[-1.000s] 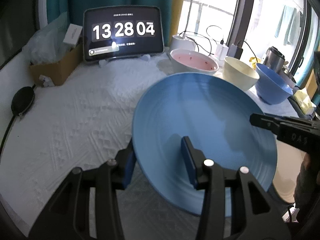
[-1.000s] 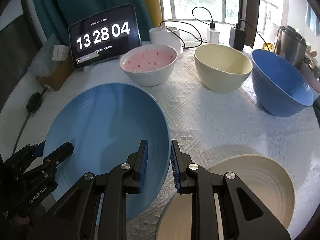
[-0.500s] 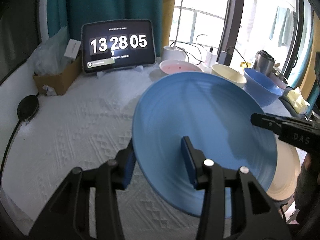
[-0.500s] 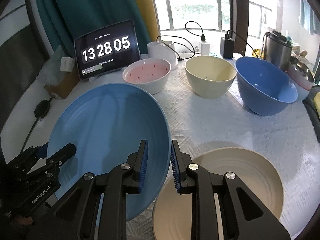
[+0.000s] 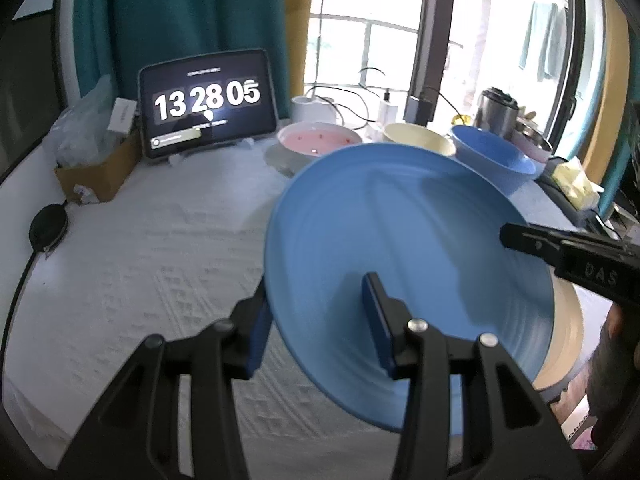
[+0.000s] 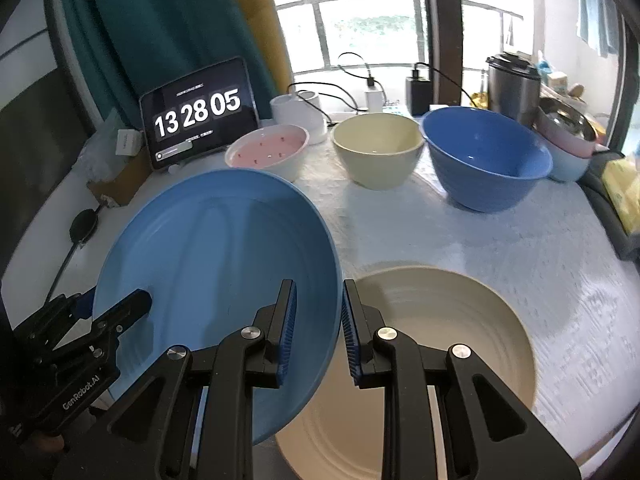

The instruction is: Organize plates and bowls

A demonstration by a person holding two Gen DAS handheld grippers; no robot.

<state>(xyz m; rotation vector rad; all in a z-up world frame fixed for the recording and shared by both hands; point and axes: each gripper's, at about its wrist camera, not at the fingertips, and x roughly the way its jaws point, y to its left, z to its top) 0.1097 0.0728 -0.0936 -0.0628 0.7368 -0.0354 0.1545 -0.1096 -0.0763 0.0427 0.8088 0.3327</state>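
A large blue plate point(image 5: 408, 236) point(image 6: 216, 268) is held off the table by both grippers. My left gripper point(image 5: 316, 328) is shut on its left rim, and shows in the right wrist view point(image 6: 116, 308). My right gripper point(image 6: 316, 328) is shut on the plate's right rim, and shows in the left wrist view point(image 5: 516, 236). A cream plate point(image 6: 436, 344) point(image 5: 564, 340) lies on the table under the blue plate's right side. Behind stand a pink bowl point(image 6: 268, 154), a cream bowl point(image 6: 378, 148) and a blue bowl point(image 6: 484, 160).
A tablet clock point(image 6: 198, 114) stands at the back left beside a cardboard box point(image 5: 100, 168). A white cup point(image 6: 300, 114), chargers with cables, a steel kettle point(image 6: 512, 82) and stacked bowls point(image 6: 568, 140) line the back and right. A white cloth point(image 5: 132, 264) covers the table.
Both grippers have lifted the blue plate higher and carried it right, so that it now overlaps the cream plate. Both grips are unchanged.
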